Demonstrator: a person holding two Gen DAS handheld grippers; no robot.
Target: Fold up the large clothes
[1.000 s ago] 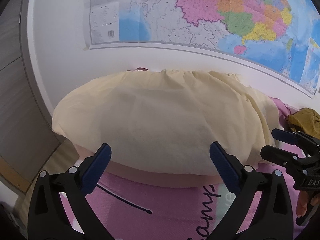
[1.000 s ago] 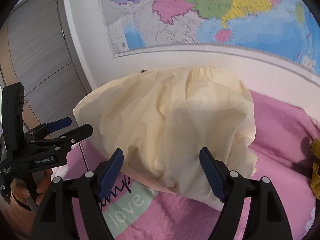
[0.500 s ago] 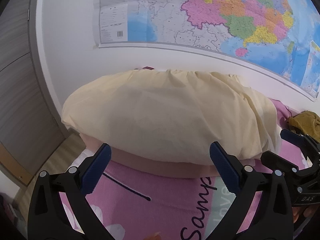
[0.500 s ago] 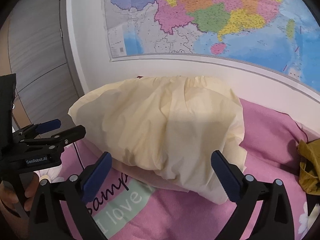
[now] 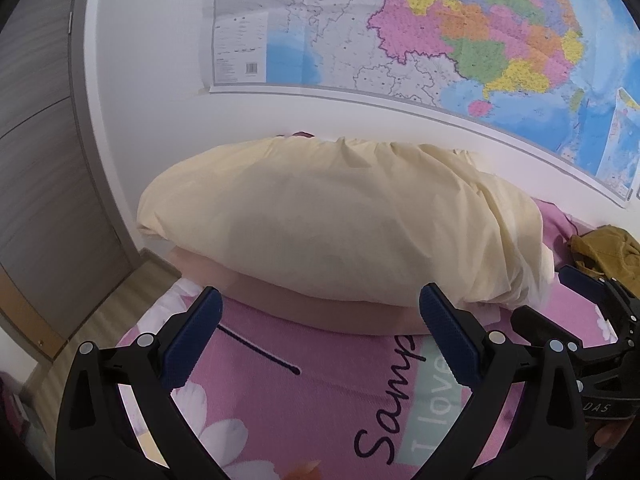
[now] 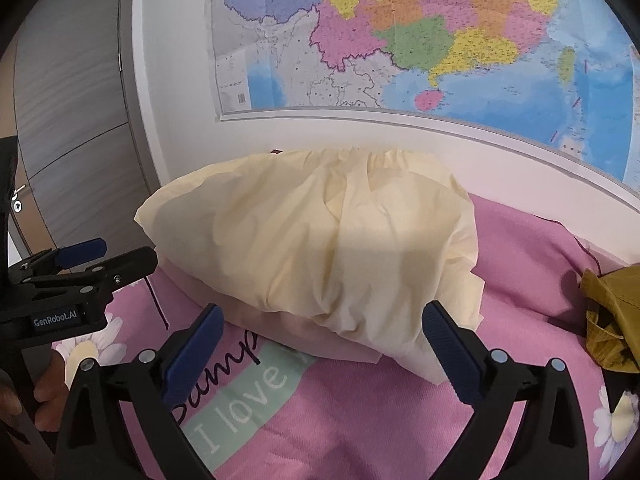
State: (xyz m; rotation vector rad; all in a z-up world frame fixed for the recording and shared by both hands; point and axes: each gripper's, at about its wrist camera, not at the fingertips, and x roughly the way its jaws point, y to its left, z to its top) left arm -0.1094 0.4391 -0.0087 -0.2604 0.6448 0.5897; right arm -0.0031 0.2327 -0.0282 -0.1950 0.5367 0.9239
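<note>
A pale yellow garment lies bunched in a wide bundle on the pink bedspread, against the wall. It rests on a peach-coloured layer. My left gripper is open and empty, just short of the bundle's near edge. My right gripper is also open and wide, with its fingers either side of the bundle's near right corner and not touching it. Each gripper shows in the other's view: the right gripper at the right edge, the left gripper at the left with a hand below it.
A crumpled mustard garment lies on the bed to the right. A large map hangs on the white wall behind. At the left are a grey door and wood floor beyond the bed's edge.
The right gripper's jaws have widened. Both grippers have drawn back from the yellow bundle, which now sits farther ahead in both views.
</note>
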